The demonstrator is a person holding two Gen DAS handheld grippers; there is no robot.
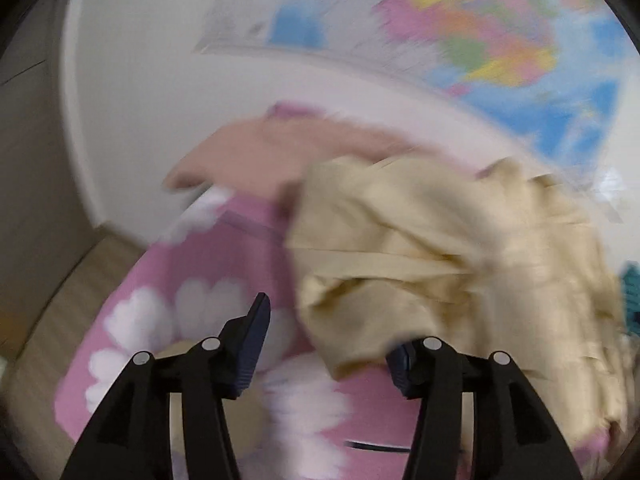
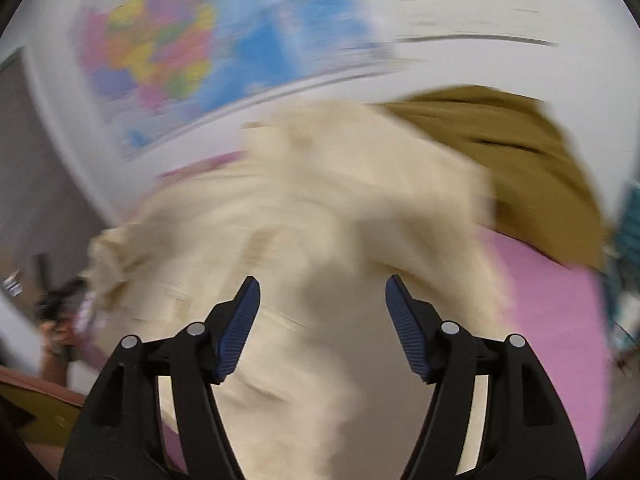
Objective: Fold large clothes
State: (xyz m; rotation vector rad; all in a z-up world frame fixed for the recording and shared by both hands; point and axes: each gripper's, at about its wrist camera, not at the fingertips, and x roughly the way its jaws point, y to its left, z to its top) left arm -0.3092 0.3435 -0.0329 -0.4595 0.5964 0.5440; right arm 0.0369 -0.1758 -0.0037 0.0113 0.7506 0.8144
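left wrist: left gripper [image 1: 328, 336] fingers apart, cream garment [image 1: 440, 264] rumpled ahead, draping over right fingertip, unclamped, on pink flowered sheet [image 1: 224, 280]. right gripper [image 2: 322, 320] apart above same cloth, likely seeking an edge.

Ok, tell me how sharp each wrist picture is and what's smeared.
Left wrist view: the black left gripper is crisp, the crumpled cream cloth garment fairly readable, the colourful wall map smeared. Right wrist view: heavier motion blur; only the right gripper is sharp, the cream garment streaked. Both bend at the fisheye rim.
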